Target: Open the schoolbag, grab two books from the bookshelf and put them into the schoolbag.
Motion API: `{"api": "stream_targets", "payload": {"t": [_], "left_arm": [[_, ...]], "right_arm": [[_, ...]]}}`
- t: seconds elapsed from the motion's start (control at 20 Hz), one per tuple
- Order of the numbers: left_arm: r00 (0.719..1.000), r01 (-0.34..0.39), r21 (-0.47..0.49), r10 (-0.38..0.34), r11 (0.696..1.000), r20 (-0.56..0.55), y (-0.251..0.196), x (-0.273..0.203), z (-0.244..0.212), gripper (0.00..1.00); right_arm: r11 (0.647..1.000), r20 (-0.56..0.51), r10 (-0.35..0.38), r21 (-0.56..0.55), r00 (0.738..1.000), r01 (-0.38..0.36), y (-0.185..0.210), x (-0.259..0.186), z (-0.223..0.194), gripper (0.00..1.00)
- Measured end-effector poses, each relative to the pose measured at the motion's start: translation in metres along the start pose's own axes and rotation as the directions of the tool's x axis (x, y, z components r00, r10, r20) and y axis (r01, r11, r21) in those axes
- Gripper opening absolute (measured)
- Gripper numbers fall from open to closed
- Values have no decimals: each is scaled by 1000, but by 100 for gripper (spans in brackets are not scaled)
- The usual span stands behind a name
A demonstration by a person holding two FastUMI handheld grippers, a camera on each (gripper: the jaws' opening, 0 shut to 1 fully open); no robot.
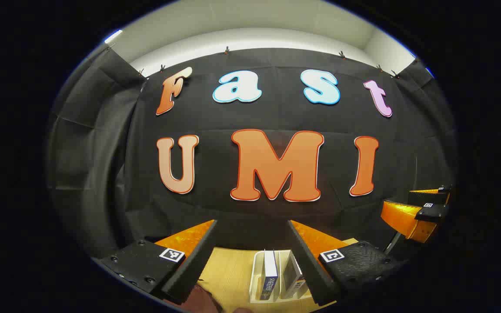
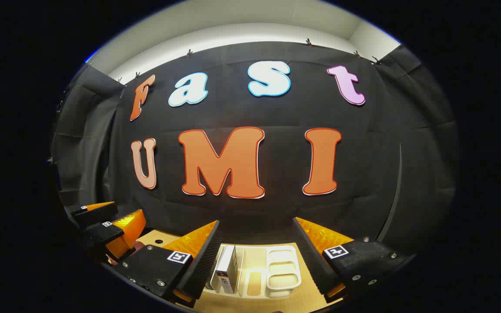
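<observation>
the books (image 1: 270, 271) are standing upright in a pale bookshelf (image 1: 257, 265) on the tabletop (image 1: 228, 271), low in the left gripper view and lying between the two fingers of the left gripper (image 1: 252, 261), a little toward its right finger and farther off than the tips. one book is showing a white edge and a dark blue spine with pale lettering too small to read; a second, paler book is leaning beside it, just to the right. the left gripper's fingers are spread wide apart and are holding nothing.

in the right gripper view the bookshelf (image 2: 283, 271) is sitting between the fingers of the right gripper (image 2: 255, 258), with a book (image 2: 226, 269) standing upright in its left-hand slot, just beside the left finger. this book is showing a white cover and a dark band near the bottom. the slots to the right of it are showing bare pale plastic with rounded openings. the right gripper's fingers are also standing wide apart, gripping nothing.

each view is catching the other gripper off at the side: the right one (image 1: 424, 213) at the right edge of the left gripper view, the left one (image 2: 102, 226) at the left edge of the right gripper view. a dark reddish thing (image 1: 200, 300), perhaps the schoolbag, is peeking in at the bottom of the left gripper view, though i cannot tell for sure.
</observation>
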State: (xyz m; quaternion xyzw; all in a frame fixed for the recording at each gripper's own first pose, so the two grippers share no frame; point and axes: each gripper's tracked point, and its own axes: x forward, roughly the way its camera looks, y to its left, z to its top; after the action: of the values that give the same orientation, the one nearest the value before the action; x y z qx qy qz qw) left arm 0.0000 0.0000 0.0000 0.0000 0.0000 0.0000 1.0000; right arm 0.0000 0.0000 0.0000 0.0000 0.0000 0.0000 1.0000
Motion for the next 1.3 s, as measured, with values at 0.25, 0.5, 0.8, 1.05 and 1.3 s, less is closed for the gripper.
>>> {"api": "stream_targets", "payload": {"t": [0.25,0.5,0.8,1.05,1.3], "left_arm": [[1000,19,9,-19,1000,-2,-3,-3,-1,99],[999,35,9,-35,999,2,-1,-4,0,99],[999,41,26,-41,999,-8,-6,-3,-1,99],[999,46,27,-45,999,-7,-5,-5,-2,99],[999,35,26,-35,999,-8,-3,-5,-4,99]], "right_arm": [[1000,-9,10,3,1000,-10,4,0,-1,95],[1000,-2,11,-7,1000,-11,4,-2,2,95],[1000,-17,11,-13,1000,-11,5,-2,1,95],[1000,-17,13,-16,1000,-14,5,-2,3,95],[1000,-23,13,-25,1000,-13,5,-4,-1,95]]}}
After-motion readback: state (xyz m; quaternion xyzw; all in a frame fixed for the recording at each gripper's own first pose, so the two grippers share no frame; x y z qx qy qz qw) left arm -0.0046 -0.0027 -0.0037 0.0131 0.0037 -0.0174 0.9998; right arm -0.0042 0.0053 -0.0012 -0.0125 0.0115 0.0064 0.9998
